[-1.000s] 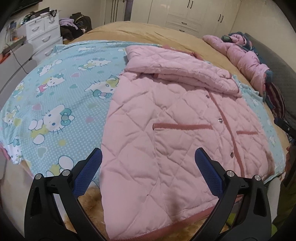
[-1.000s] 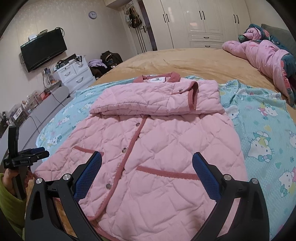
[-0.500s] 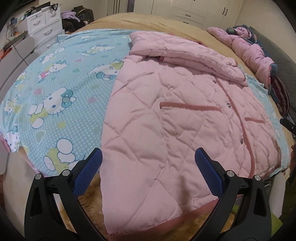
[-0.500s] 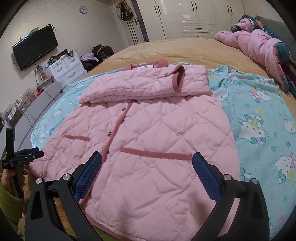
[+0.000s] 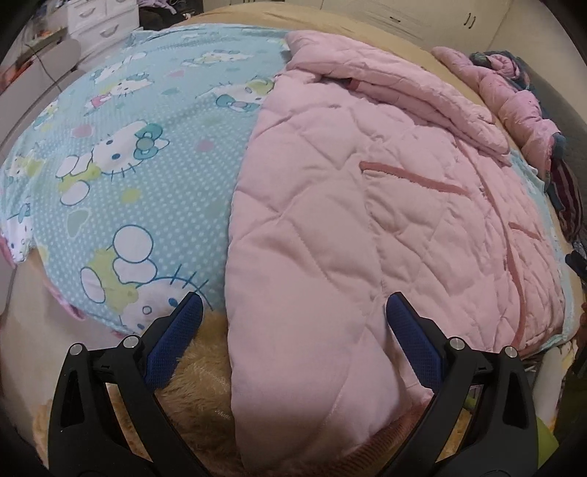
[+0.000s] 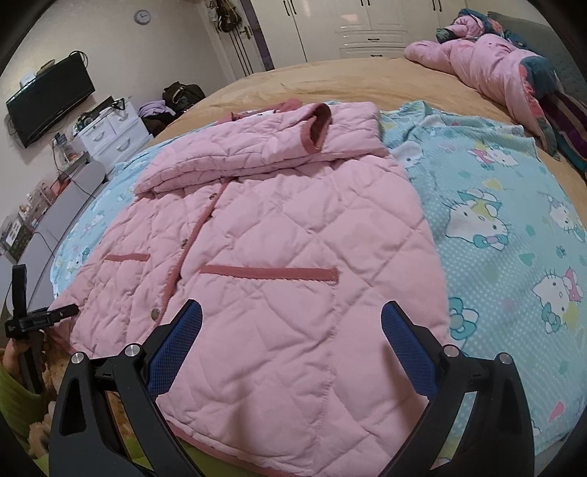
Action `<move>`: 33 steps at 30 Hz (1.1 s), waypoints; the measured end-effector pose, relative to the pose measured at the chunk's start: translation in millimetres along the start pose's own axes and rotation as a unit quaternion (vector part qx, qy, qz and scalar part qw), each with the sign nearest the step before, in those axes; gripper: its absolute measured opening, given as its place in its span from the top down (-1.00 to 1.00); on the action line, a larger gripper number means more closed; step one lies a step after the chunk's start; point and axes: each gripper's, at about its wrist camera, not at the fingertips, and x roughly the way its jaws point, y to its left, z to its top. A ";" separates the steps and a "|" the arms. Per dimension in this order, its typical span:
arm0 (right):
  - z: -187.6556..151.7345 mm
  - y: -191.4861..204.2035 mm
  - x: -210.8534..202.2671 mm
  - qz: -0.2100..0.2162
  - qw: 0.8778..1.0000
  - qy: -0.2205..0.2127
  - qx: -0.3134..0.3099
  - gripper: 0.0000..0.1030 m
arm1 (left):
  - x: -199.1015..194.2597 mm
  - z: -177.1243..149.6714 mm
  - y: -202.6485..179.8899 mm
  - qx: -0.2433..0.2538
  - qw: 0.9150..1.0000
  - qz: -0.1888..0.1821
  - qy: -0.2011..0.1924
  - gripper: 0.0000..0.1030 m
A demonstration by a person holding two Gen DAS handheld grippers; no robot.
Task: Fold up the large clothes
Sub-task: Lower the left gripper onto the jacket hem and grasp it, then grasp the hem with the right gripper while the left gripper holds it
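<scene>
A pink quilted jacket (image 6: pixel 279 257) lies front-up on a light blue cartoon-cat blanket (image 6: pixel 513 235) spread over a bed with a tan cover (image 6: pixel 367 77). Its sleeves are folded across the chest near the collar, and its hem hangs at the near edge of the bed.

The left gripper (image 5: pixel 293 315) has its jaws spread wide and holds nothing; the jacket's lower left corner lies between the blue fingers (image 5: pixel 176 337), with the hem just below them. Whether the fingers touch the cloth cannot be told.

The right gripper (image 6: pixel 291 323) is likewise wide open and empty, poised over the jacket's lower right part, below the pocket trim (image 6: pixel 268 272), its fingers straddling the quilted cloth near the hem.

Beyond lie a pink bundle of bedding (image 6: pixel 488 62) at the far right, white wardrobes (image 6: pixel 330 25), a white drawer unit (image 6: pixel 110 135) and a wall television (image 6: pixel 47 99).
</scene>
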 end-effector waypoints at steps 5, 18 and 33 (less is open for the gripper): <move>-6.7 -15.9 -6.3 -0.007 1.000 0.004 0.014 -0.89 | 0.8 -1.7 2.0 -0.005 0.998 -0.055 -0.007 0.03; -40.1 -60.4 -28.8 0.006 0.997 0.054 0.054 -0.89 | -41.0 25.7 -24.4 0.011 0.987 -0.125 -0.101 0.77; -88.0 -70.9 -17.0 0.091 0.985 0.120 0.080 -0.09 | -52.7 35.7 -28.0 0.006 0.983 -0.133 -0.125 0.77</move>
